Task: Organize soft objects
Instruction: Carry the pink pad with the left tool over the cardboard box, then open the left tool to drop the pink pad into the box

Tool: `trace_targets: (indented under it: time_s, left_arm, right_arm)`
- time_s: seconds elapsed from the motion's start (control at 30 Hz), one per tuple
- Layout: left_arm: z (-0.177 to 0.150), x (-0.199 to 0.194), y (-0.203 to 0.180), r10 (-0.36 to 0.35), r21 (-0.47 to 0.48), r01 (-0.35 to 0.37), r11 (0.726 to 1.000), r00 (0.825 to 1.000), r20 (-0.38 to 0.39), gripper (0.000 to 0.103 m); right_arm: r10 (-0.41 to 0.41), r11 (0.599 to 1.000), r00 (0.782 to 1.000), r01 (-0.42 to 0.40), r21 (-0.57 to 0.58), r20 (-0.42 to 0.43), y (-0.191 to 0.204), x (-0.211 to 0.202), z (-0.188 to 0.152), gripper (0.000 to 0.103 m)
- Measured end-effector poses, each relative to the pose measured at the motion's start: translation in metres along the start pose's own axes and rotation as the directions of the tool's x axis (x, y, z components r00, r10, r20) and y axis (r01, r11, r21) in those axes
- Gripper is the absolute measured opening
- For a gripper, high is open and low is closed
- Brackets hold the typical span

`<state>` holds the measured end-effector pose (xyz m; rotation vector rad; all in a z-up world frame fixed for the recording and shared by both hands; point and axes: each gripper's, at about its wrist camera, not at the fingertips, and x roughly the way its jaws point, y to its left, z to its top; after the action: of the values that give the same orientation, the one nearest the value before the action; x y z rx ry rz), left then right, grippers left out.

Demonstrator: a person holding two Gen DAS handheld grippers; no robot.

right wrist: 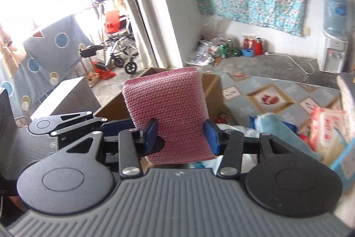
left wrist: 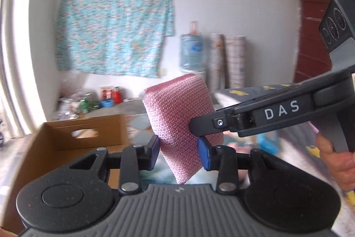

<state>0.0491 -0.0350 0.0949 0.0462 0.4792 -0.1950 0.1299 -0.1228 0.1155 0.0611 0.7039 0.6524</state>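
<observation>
Cardboard box — brown corrugated board, open at the top, with an oval hand-hole cut through its far wall; what lies inside cannot be made out. In the right wrist view the same box shows only as a rim and one wall behind the held sponge.

Left gripper — jaws closed on a pink mesh sponge, a rounded, pillow-shaped pad with a fine knitted net surface, pinched at its lower part between blue pads and standing tilted above the box's near right corner. The tip of the right gripper's finger overlaps the sponge's right edge; a hand grips that tool's handle.

Right gripper — jaws clamped on a second pink mesh sponge of like weave and shape, upright, held by its lower half. The left gripper lies beside it at the left.

Background: a turquoise floral cloth hung on the white wall, a blue water-dispenser bottle, a patterned floor mat, and a light-blue folded cloth beside soft plastic tissue packs.
</observation>
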Motion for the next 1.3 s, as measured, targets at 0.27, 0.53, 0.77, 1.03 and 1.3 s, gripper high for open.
trace_targets:
  time_s: [0.27, 0.53, 0.77, 1.03, 1.3]
  left_arm:
    - [0.031, 0.063, 0.124, 0.111, 0.002, -0.113, 0.994, 0.968, -0.224, 0.04]
    - [0.004, 0.167, 0.194, -0.023, -0.116, -0.034, 0.993, 0.887, -0.461, 0.041]
    - [-0.027, 0.207, 0.215, -0.078, -0.181, -0.034, 0.983, 0.816, -0.572, 0.047]
    - [-0.041, 0.222, 0.204, -0.023, -0.072, -0.031, 0.997, 0.764, -0.645, 0.052]
    - [-0.048, 0.255, 0.199, 0.077, 0.059, -0.05, 0.997, 0.733, -0.676, 0.045]
  right_arm:
    - [0.153, 0.973, 0.978, -0.125, 0.194, -0.14, 0.019, 0.161, 0.056, 0.047]
    - [0.104, 0.939, 0.96, -0.009, 0.344, -0.258, -0.025, 0.272, 0.037, 0.048]
    - [0.098, 0.933, 0.973, -0.016, 0.36, -0.21, -0.051, 0.282, 0.035, 0.048]
    - [0.095, 0.949, 0.985, -0.046, 0.312, -0.143, -0.067, 0.228, 0.03, 0.048]
    - [0.093, 0.958, 0.987, -0.054, 0.282, -0.128, -0.067, 0.199, 0.016, 0.048]
